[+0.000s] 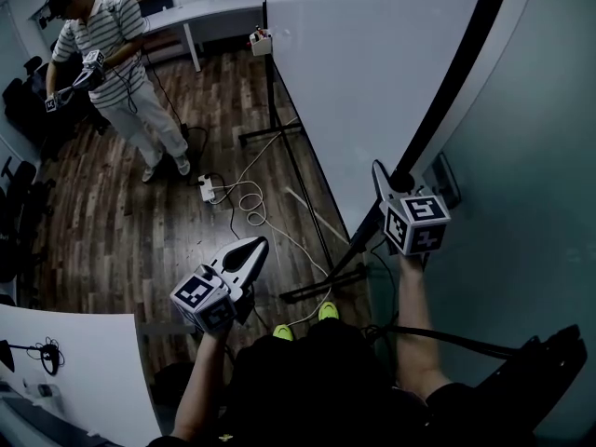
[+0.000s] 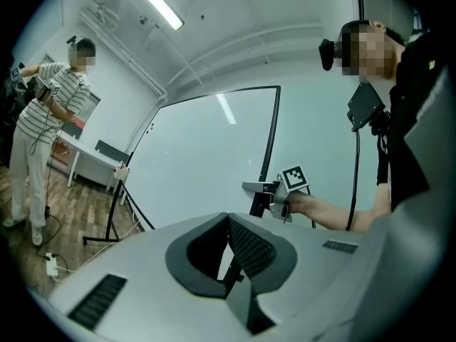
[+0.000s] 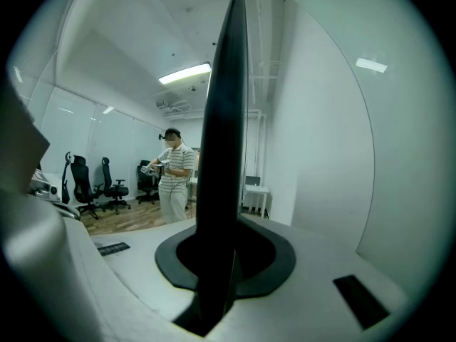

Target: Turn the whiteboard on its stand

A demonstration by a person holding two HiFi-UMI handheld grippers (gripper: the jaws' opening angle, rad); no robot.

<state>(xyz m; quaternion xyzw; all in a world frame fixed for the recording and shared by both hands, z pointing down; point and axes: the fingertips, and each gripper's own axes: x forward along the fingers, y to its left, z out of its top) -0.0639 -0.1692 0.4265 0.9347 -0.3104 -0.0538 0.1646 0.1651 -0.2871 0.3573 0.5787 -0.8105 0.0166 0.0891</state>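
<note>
The whiteboard stands edge-on straight ahead of the right tool, which pinches the board's black frame between its pads. The stand runs down to the wooden floor, below and to the left of that tool. A person in a striped shirt stands far beyond the left tool. The left tool's jaws are pressed together at the tips with nothing between them, well apart from the board. A power strip lies on the floor ahead of the left tool.
</note>
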